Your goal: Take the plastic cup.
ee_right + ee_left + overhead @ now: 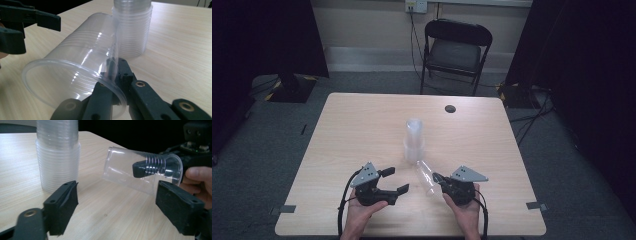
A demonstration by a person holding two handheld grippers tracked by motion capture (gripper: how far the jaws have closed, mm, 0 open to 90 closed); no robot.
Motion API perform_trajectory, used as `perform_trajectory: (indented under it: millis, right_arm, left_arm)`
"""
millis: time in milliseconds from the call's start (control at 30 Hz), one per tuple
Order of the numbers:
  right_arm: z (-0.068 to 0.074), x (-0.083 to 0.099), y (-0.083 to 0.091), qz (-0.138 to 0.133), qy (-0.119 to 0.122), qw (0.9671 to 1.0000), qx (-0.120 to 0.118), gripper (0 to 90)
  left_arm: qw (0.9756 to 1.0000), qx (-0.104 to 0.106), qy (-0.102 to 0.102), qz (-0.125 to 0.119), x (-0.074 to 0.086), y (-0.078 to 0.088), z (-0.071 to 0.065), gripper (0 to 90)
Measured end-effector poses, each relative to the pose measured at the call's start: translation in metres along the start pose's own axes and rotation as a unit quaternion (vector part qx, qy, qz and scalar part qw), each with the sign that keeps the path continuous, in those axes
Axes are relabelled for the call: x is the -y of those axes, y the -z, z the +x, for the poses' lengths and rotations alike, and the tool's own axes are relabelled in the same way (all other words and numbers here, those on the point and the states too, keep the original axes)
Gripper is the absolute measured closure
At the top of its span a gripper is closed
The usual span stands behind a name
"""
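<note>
Right gripper (438,178) clamped on rim of single cup (426,176), held on its side just over counter (362,125), near stack (414,142). Left gripper (394,181) apart, empty. Cup separated; looks like placing or handoff still left.

We see a clear plastic cup (426,176) held on its side near the table's front edge, its open mouth toward our right gripper (438,178), whose jaws pinch the rim wall, one jaw inside the cup and one outside. Its closed base tilts up and away toward the stack of clear cups (414,141), which stands upright near the table's middle. In the right gripper view the cup's (80,67) ribbed wall lies just beside that stack (132,27)
</note>
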State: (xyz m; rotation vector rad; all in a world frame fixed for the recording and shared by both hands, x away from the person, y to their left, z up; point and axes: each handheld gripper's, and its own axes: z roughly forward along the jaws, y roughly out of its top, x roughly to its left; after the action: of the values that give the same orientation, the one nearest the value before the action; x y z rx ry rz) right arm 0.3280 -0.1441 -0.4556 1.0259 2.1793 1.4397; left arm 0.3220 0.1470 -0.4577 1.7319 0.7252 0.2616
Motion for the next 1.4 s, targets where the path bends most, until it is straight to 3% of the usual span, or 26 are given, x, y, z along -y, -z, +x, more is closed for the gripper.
perform_trajectory:
  millis: [100,200,533,600,667,867,1067,1133,1200,1300,1400]
  right_arm:
    - [-0.001,-0.003,-0.001,0.016,-0.004,0.9998,-0.010,89.9]
    - [-0.002,-0.007,-0.002,0.036,-0.003,0.9992,-0.020,89.8]
    - [0.000,-0.018,-0.011,0.094,0.010,0.9946,-0.043,89.5]
    - [0.001,-0.021,-0.013,0.104,0.014,0.9930,-0.053,89.5]
    - [0.002,-0.023,-0.015,0.117,0.017,0.9911,-0.060,89.5]
    - [0.003,-0.026,-0.022,0.151,0.018,0.9853,-0.078,89.5]
    - [0.003,-0.026,-0.024,0.162,0.019,0.9826,-0.089,89.9]
    - [0.002,-0.027,-0.025,0.165,0.018,0.9820,-0.090,89.9]
    - [0.002,-0.027,-0.025,0.168,0.019,0.9815,-0.089,90.0]
    - [0.001,-0.027,-0.026,0.173,0.014,0.9806,-0.092,90.0]
    - [0.001,-0.028,-0.026,0.179,0.014,0.9793,-0.094,90.0]
  left_arm:
    - [0.9996,-0.013,-0.025,0.010,0.000,-0.001,-0.002,18.4]
    - [0.9983,-0.034,-0.048,0.004,0.001,-0.003,-0.004,21.1]
    - [0.9911,-0.039,-0.126,0.019,0.005,-0.011,-0.012,24.6]
    - [0.9916,-0.028,-0.125,0.021,0.006,-0.011,-0.014,23.4]
    - [0.9889,-0.030,-0.143,0.025,0.006,-0.012,-0.016,23.0]
    - [0.9840,-0.019,-0.176,0.021,0.009,-0.014,-0.020,16.9]
    - [0.9763,0.005,-0.213,0.038,0.011,-0.019,-0.022,18.7]
    - [0.9721,0.003,-0.231,0.043,0.013,-0.022,-0.023,18.0]
    - [0.9714,0.000,-0.233,0.048,0.014,-0.023,-0.024,17.5]
    - [0.9659,-0.001,-0.254,0.048,0.016,-0.024,-0.025,17.8]
    - [0.9645,-0.001,-0.260,0.049,0.015,-0.027,-0.024,17.5]
